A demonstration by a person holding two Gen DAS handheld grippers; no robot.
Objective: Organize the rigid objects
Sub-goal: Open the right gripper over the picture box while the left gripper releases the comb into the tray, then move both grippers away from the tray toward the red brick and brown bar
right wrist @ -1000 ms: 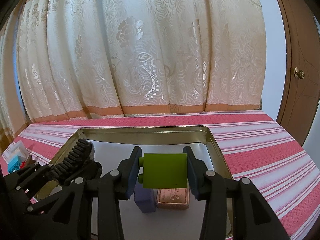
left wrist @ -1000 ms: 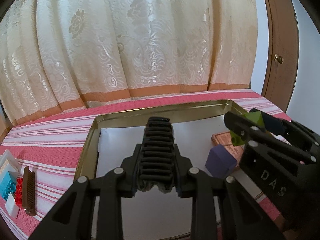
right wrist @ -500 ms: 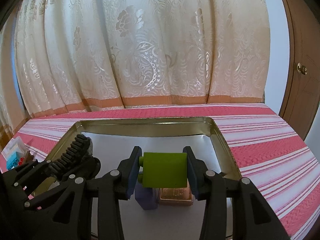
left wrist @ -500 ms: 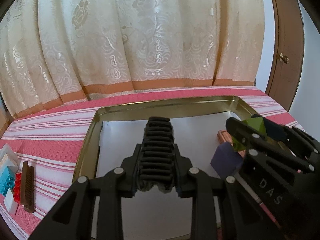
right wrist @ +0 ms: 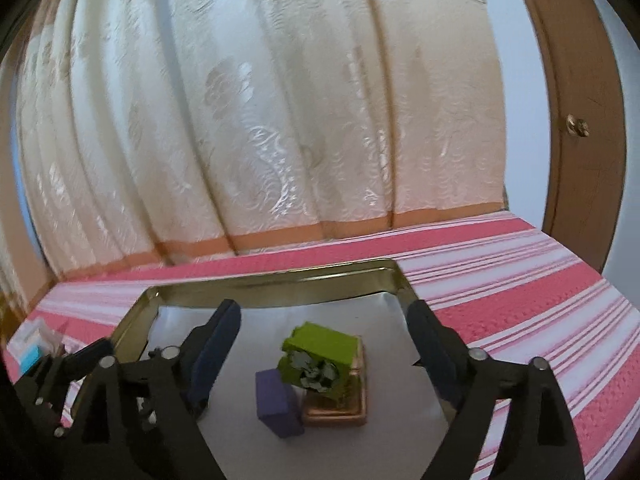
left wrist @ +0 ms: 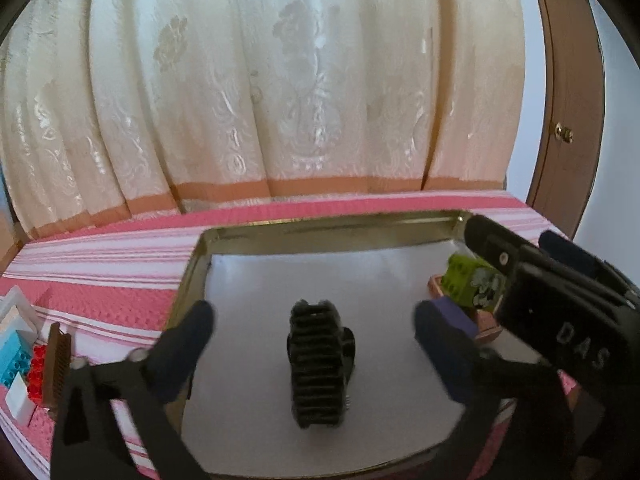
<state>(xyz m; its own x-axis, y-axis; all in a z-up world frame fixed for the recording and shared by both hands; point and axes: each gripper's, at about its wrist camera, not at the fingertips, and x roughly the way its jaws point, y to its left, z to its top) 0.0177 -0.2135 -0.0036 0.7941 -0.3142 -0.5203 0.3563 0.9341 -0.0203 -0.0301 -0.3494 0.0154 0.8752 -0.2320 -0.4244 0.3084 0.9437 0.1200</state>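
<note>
A black ridged clip (left wrist: 318, 364) lies on the white liner of the gold metal tray (left wrist: 320, 228). My left gripper (left wrist: 316, 344) is open, its fingers wide on both sides of the clip, not touching it. A green block (right wrist: 320, 360) rests tilted on a copper-coloured box (right wrist: 340, 410), next to a purple block (right wrist: 278, 408). My right gripper (right wrist: 320, 356) is open around them, empty. The green block also shows in the left wrist view (left wrist: 470, 280).
The tray (right wrist: 272, 292) sits on a pink striped cloth (right wrist: 520, 280). To the left of the tray lie a brown comb (left wrist: 56, 360), red and blue bricks (left wrist: 28, 364) and a white container (left wrist: 16, 312). A curtain hangs behind, with a wooden door (left wrist: 568, 100) at right.
Both grippers have opened. The left one let go of the black clip, which now lies in the tray. The right one let go of the green block, which now rests on the copper box.
</note>
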